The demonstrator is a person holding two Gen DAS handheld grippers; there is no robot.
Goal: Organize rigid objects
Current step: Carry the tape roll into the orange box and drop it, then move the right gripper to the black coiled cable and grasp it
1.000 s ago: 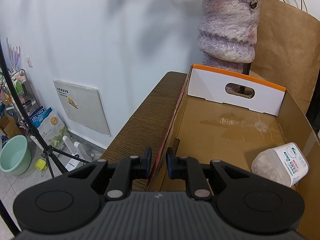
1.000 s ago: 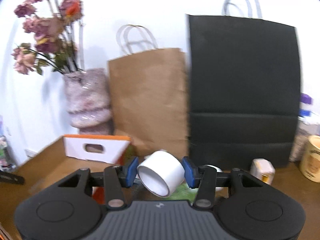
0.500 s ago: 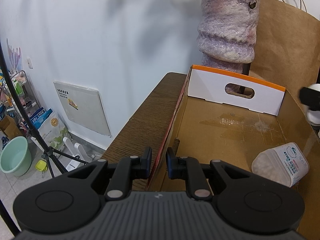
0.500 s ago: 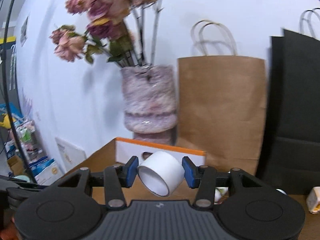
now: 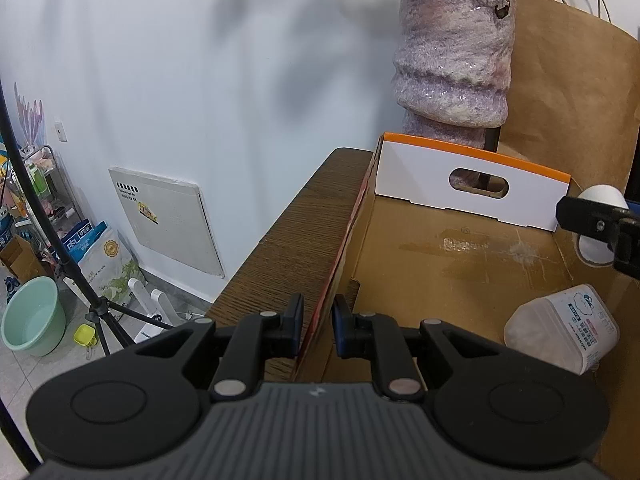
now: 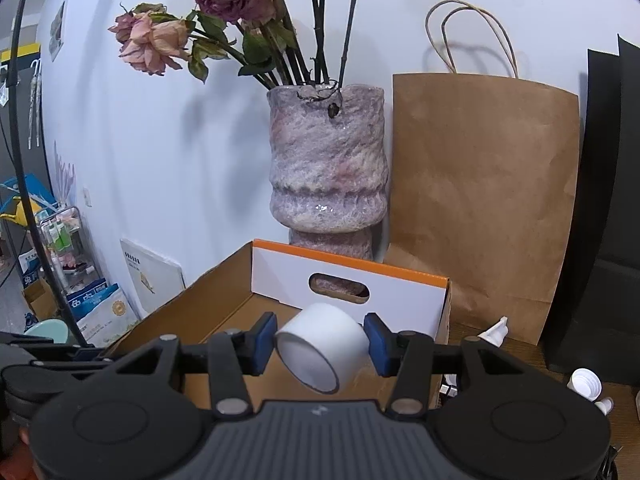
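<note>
Inside box (image 5: 460, 276) — one jar (image 5: 560, 330) | left hand-held gripper (image 5: 317, 326) clamps box wall | right hand-held gripper (image 6: 320, 342) clamps one white cup (image 6: 322, 346)

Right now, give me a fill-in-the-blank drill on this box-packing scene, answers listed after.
1. The right gripper is shut on a white ____.
2. The left gripper is clamped on the side wall of the cardboard ____.
3. The lidded plastic container in the box lies on its ____.
4. Behind the box, dried roses stand in a purple ____.

Missing words: tape roll; box; side; vase
</note>
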